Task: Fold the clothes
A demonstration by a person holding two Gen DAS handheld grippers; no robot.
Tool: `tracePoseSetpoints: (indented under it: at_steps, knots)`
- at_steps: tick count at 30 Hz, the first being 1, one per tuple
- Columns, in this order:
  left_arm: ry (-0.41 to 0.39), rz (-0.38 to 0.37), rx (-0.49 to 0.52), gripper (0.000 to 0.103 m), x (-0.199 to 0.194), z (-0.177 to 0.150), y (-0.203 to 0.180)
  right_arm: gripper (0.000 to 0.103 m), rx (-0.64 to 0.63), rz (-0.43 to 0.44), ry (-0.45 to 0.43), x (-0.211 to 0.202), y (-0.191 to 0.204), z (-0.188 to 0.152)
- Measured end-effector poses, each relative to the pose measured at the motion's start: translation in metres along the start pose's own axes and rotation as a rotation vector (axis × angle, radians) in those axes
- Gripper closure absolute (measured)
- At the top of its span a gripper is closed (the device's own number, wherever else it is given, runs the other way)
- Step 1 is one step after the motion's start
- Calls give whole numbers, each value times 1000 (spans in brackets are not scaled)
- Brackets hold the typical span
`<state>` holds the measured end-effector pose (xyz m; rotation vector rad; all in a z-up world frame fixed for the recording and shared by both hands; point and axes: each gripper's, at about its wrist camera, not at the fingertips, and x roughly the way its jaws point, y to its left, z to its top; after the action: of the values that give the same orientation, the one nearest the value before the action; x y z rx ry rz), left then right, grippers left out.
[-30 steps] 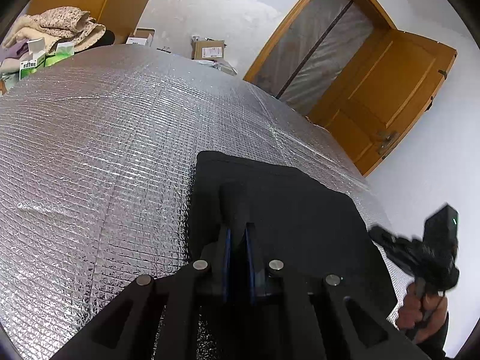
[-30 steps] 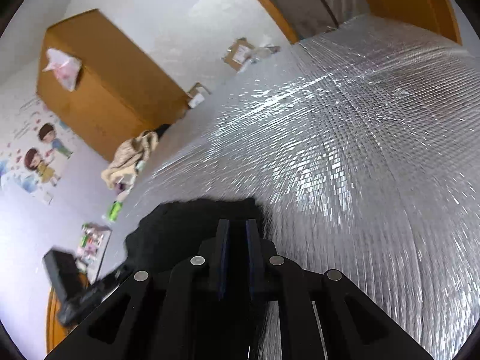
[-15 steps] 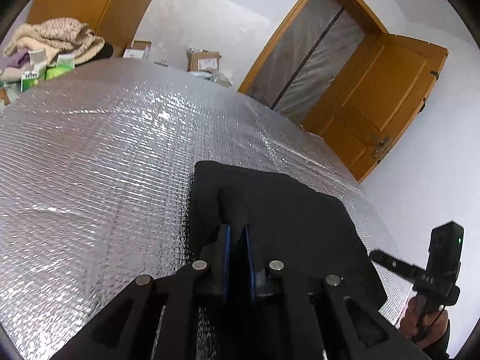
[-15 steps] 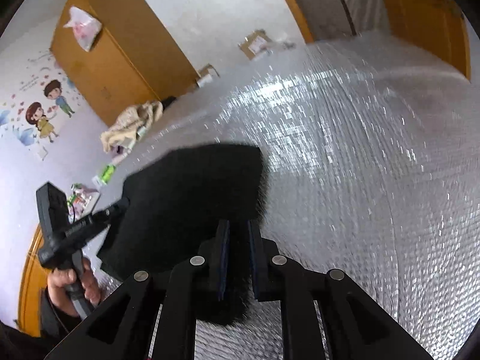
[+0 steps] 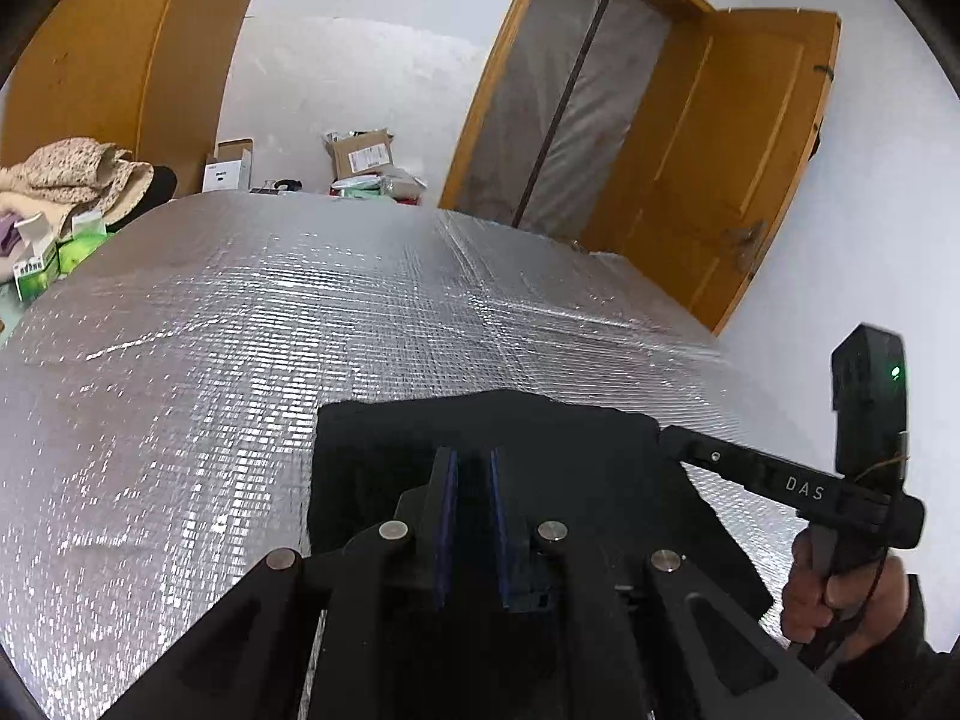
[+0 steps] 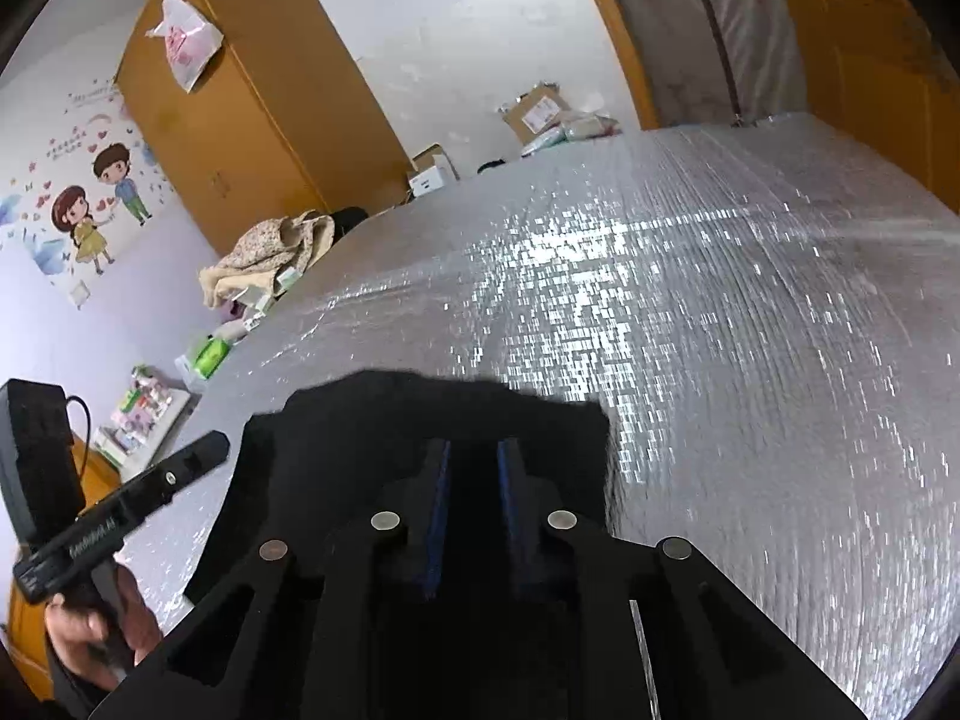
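We have both tools on the black garment (image 5: 492,444) now, one at each near edge. Our left tool (image 5: 471,468) has its blue pads drawn in to a narrow gap with dark cloth between them, so we read it as clamped on the fabric. Our right tool (image 6: 471,462) looks the same, pads close with black cloth in the slot. A second ago the right tool hung off to the side, clear of the cloth; since then it has swung in and taken an edge, and the garment's far border has pulled back toward us and squared up. The garment lies flat and compact on the silver quilted worktop (image 5: 240,312), near our edge of it. From the left view the right tool's nose (image 5: 678,441) meets the garment's right corner. With both edges held, we judge a fold or a smoothing pull is in hand.
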<state>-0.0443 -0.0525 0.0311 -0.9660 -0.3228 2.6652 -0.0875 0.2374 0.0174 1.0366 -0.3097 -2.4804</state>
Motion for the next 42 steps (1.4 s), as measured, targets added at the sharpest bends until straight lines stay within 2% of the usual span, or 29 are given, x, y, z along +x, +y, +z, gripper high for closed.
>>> tracePoseSetpoints:
  at_steps: [7,13,17,20,22,24,28,30,33,36,42]
  knots:
    - [97,84,53,93,36,-1,1,89,-108,-93,66,32,13,12]
    - [108,83,66,96,40,-6,5,89,-139,-100,72,40,13,14]
    - [107,47,29,97,39,-5,13,90,-131,-77,67,41,8,15]
    - [78,30,-1,99,24,-6,19,90,-36,2,58,26,-7,16]
    - [51,29,-7,99,8,-11,19,88,-14,16,18,7,-12,14]
    - [25,23,-8,99,-10,-18,18,88,-35,30,-14,-14,-11,4]
    - [2,-23,26,99,-35,-41,7,88,-82,67,-3,-42,-4,-26]
    - [-3,-47,42,99,-45,-52,1,88,-101,79,6,-48,-2,-37]
    - [32,-39,53,99,-39,-69,-2,88,-138,76,38,-45,0,-53]
    - [27,-27,42,99,-44,-73,-2,88,-119,80,39,-45,-3,-53]
    - [20,-20,26,99,-50,-80,1,87,-168,94,23,-60,3,-61]
